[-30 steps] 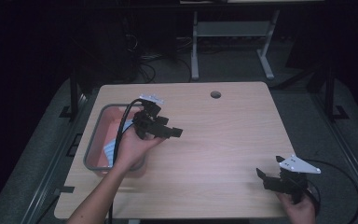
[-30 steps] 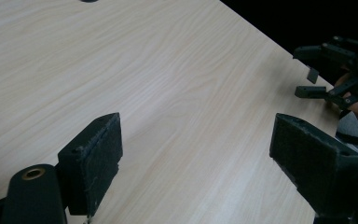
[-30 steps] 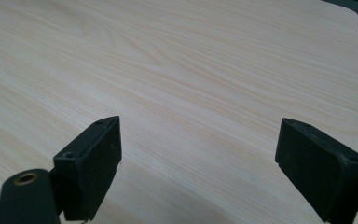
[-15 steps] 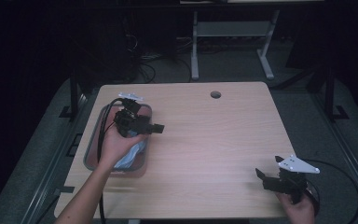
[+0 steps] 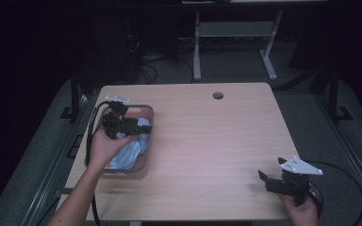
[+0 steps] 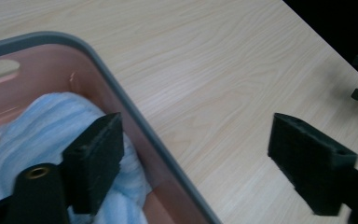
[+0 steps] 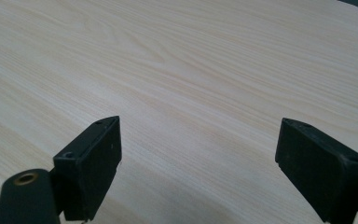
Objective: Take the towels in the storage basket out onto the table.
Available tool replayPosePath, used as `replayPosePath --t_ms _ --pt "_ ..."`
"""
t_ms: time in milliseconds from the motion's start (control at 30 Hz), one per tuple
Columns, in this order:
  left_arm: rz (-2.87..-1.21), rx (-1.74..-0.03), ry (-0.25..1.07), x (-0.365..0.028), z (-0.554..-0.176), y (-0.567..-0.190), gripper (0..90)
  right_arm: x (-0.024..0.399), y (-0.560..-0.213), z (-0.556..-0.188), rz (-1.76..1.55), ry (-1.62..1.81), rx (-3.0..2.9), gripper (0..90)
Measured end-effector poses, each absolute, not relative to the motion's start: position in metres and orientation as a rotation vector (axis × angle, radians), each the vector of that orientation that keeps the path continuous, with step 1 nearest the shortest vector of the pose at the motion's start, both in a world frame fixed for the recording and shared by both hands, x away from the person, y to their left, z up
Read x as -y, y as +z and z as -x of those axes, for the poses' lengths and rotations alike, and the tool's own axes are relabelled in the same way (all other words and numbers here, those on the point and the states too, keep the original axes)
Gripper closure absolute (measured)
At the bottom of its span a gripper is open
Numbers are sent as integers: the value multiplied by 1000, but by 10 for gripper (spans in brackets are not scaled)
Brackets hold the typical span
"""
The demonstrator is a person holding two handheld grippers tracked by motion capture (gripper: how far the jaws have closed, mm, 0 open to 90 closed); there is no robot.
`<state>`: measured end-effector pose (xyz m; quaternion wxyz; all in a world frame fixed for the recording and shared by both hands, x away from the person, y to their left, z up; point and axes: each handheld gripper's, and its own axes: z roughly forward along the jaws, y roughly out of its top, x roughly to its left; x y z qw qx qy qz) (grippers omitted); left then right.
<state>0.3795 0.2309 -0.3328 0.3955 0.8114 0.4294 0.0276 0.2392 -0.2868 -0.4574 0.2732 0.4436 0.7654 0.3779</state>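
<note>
Leftward since before, the left gripper (image 5: 131,126) hangs over the bin (image 5: 147,141), jaws apart, cloth (image 6: 51,121) just beneath; right gripper (image 5: 274,180), also apart, sits well away.

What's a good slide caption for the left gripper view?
Open left gripper straddling the grey-rimmed pink plastic bin holding a crumpled light-blue cloth.

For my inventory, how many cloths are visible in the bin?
1. A light blue cloth lies bunched in the grey-rimmed bin at the table's left side, under the left tongs. More could be hidden beneath it.
</note>
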Motion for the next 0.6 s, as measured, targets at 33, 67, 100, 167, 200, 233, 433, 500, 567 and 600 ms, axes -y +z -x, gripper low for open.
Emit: replayPosePath --t_ms 33,67,100,167,200,233,433,500,567,600 --pt "-2054 -1097 73 -233 -380 -333 200 287 -457 -239 -1193 1017 -2061 139" --pt "-2049 -1107 70 -236 -379 -334 200 286 -458 -239 -1193 1016 -2060 139" --pt "-2047 -1111 73 -238 -379 -335 200 286 -458 -239 -1193 1016 -2060 139" --pt "-2041 -1126 79 -243 -379 -336 200 286 -457 -239 -1191 1017 -2062 139" --pt "-2037 -1134 82 -245 -379 -336 200 286 -458 -239 -1190 1016 -2062 139" --pt "-2039 -1139 83 -248 -379 -337 201 286 -458 -239 -1190 1014 -2063 139" --pt "-2039 -1167 78 -260 -376 -343 199 285 -458 -239 -1189 1014 -2065 139" --pt "-2042 -1173 87 -263 -375 -345 198 285 -458 -239 -1190 1014 -2065 139" --pt "-2040 -1187 92 -267 -374 -347 199 285 -458 -239 -1187 1012 -2068 139" --pt "-2045 -1186 92 -268 -373 -348 199 285 -458 -239 -1189 1014 -2066 139"
